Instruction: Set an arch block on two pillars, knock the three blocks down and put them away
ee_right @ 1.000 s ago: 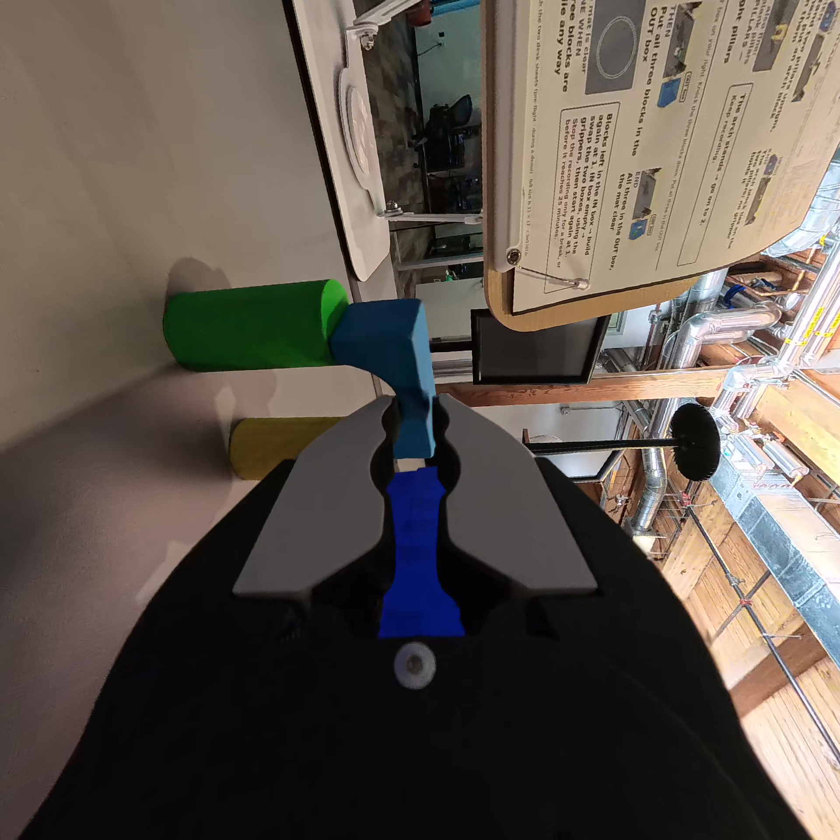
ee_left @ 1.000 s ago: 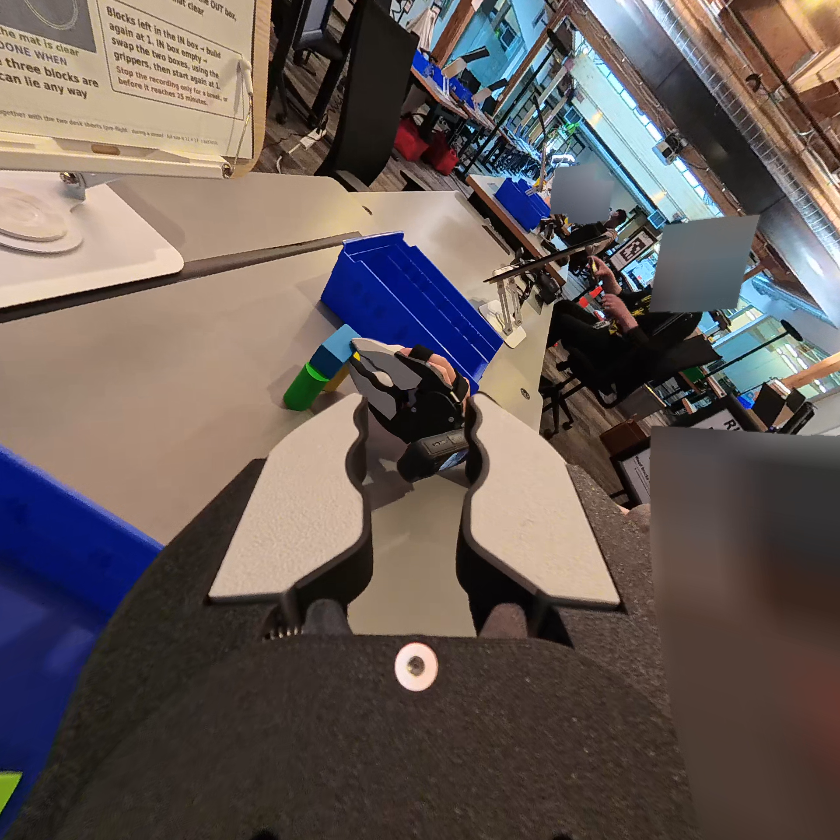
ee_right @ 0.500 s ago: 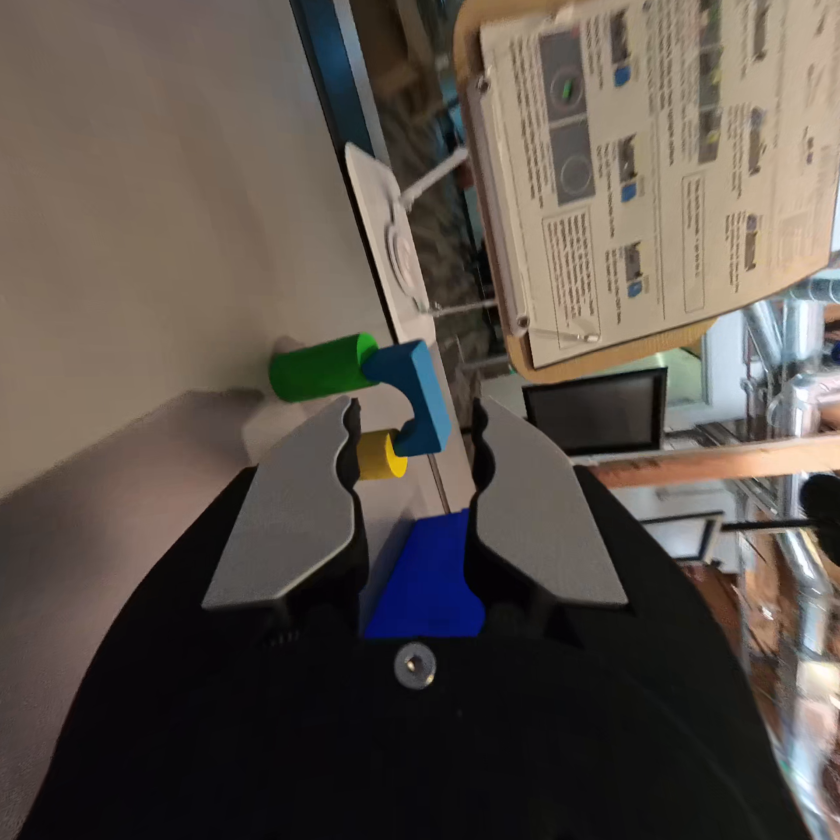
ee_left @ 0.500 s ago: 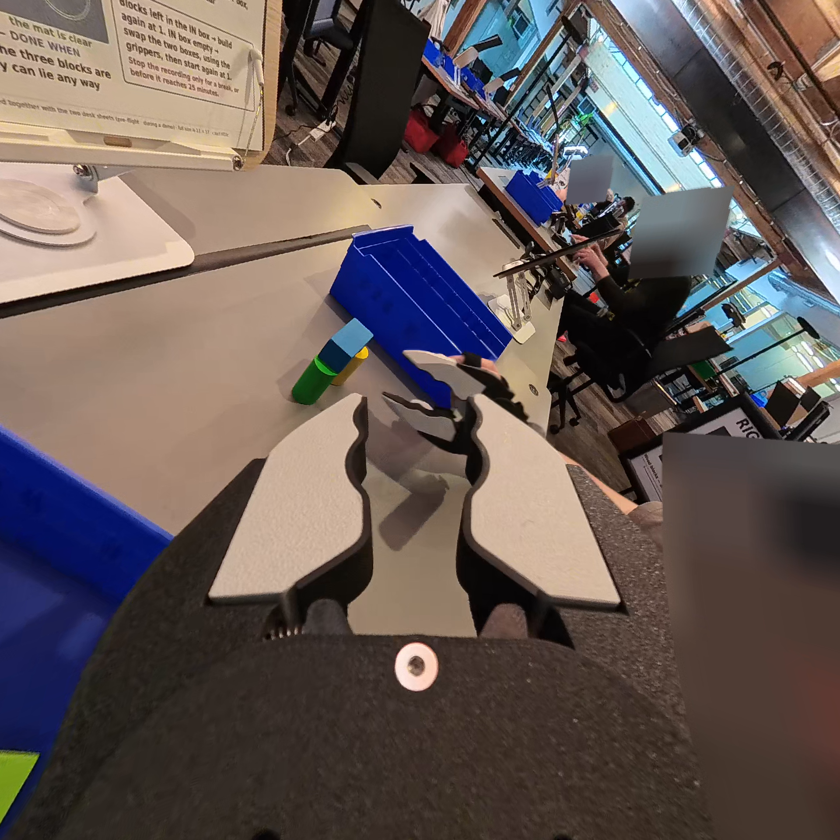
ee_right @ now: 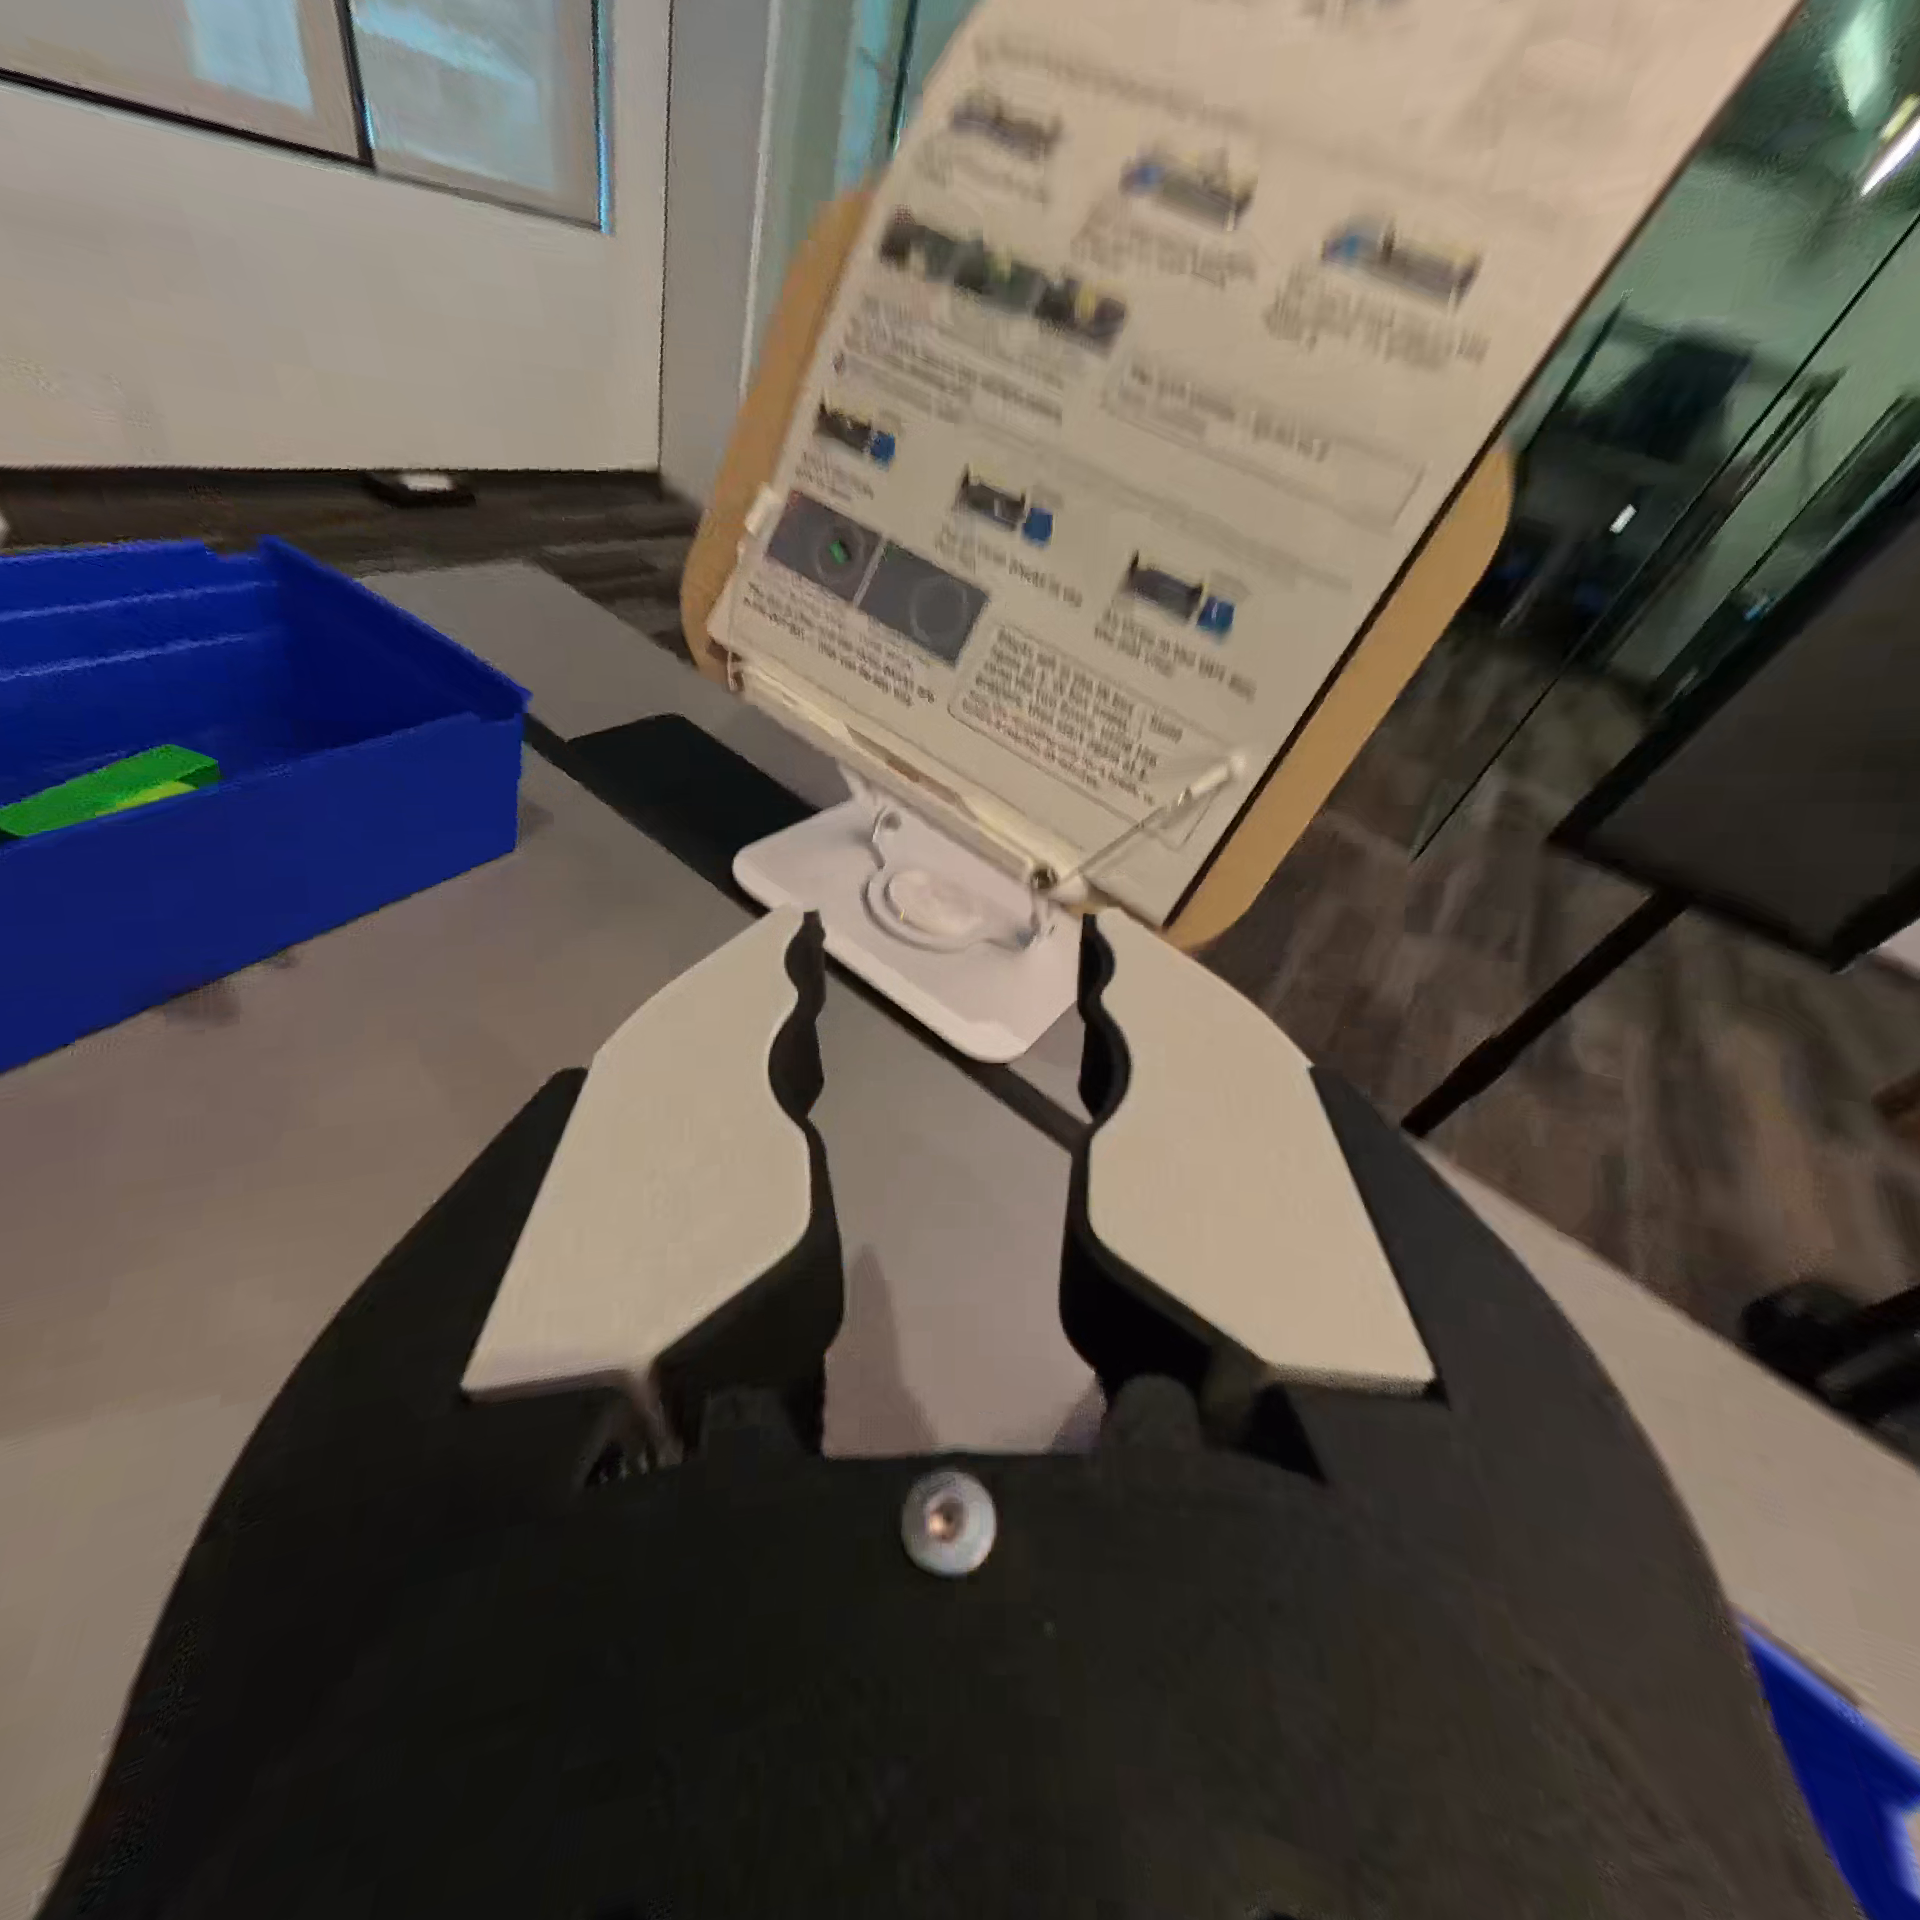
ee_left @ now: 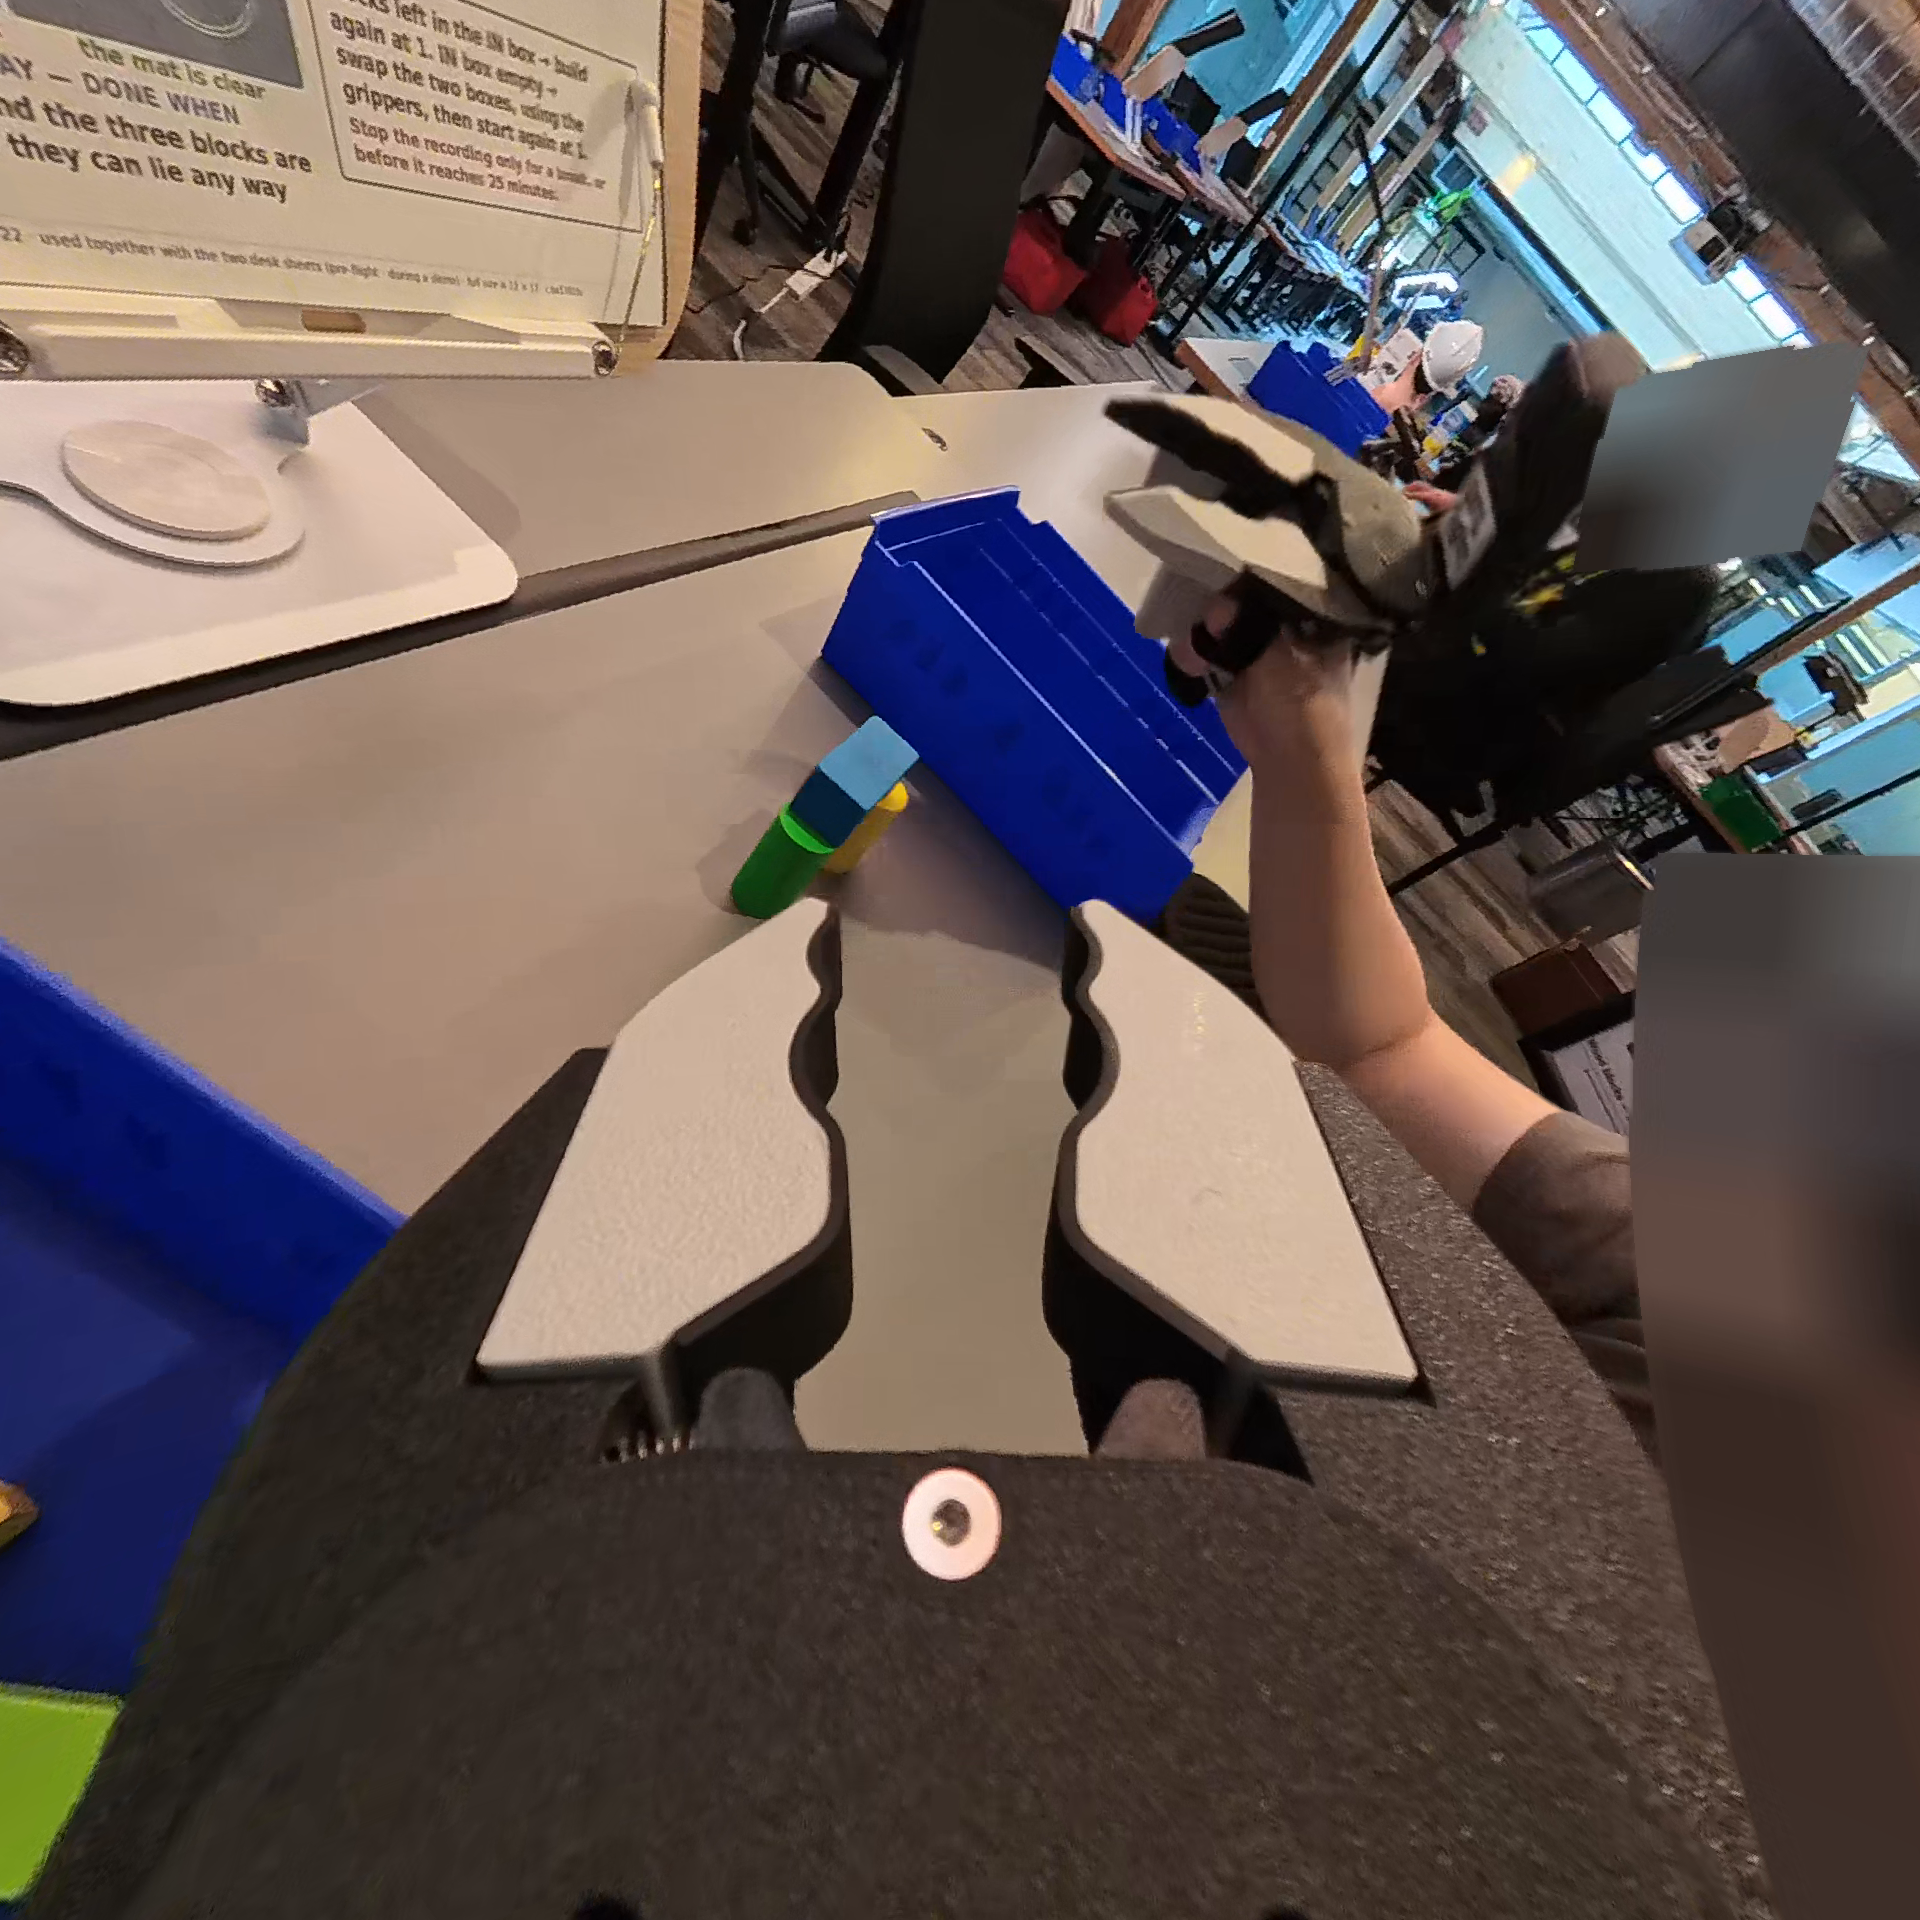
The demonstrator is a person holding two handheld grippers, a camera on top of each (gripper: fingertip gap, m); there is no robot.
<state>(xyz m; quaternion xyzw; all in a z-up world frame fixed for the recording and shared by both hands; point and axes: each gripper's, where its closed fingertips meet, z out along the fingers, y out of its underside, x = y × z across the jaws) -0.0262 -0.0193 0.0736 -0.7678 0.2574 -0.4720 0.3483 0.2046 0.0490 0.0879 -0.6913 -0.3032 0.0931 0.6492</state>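
Left wrist view: grey worktop (ee_left: 416,852); blue bin (ee_left: 1018,707) at its far side; just before the bin, blue arch block (ee_left: 857,779) resting across green pillar (ee_left: 774,868) and yellow pillar (ee_left: 878,826). Left claw (ee_left: 945,935), low over the worktop, jaws apart, empty. Right claw (ee_left: 1143,468), raised above the bin in a hand (ee_left: 1299,696), jaws apart, empty; right wrist view shows it (ee_right: 945,935) facing an instruction board (ee_right: 1091,468).

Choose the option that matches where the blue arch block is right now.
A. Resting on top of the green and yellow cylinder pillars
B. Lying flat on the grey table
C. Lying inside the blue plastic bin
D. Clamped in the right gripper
A: in the left wrist view the blue arch block sits across the green cylinder pillar and the yellow cylinder pillar, while the right gripper is raised, open and empty.
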